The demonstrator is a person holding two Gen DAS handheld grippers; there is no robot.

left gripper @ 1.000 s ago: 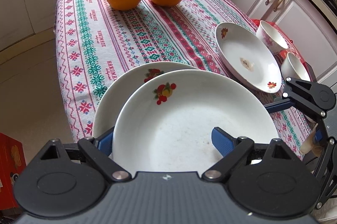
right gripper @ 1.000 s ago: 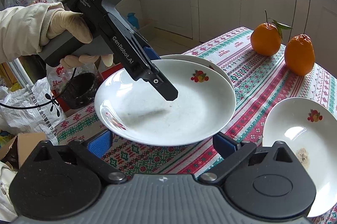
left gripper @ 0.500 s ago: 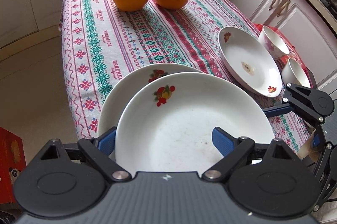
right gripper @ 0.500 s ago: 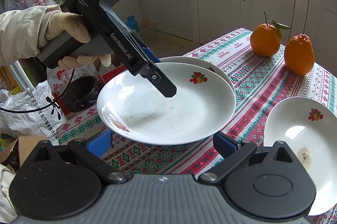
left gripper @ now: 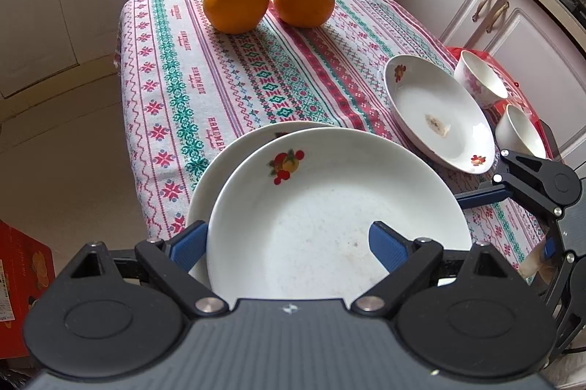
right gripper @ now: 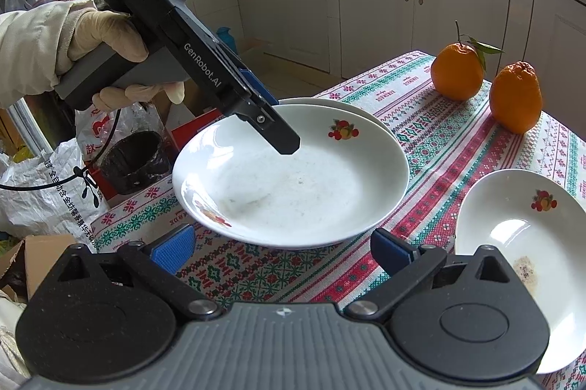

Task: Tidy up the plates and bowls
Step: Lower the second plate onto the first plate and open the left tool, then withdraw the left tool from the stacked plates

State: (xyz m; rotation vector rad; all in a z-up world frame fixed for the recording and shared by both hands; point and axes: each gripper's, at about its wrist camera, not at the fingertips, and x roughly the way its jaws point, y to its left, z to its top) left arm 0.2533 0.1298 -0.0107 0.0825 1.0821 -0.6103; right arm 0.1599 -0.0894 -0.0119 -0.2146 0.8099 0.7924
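Left gripper spread wide, one finger inside the top plate, gripping nothing, plate stacked on another; right gripper open, empty, waiting lower centre

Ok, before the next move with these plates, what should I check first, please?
1. Left gripper open: ok.
2. Left gripper free of top plate: not ok, rim lies between its fingers.
3. Top plate centred on lower plate: not ok, offset.
4. Right gripper empty: ok.
5. Third plate clean: not ok, crumbs.
6. Far bowl and near bowl upright: ok.
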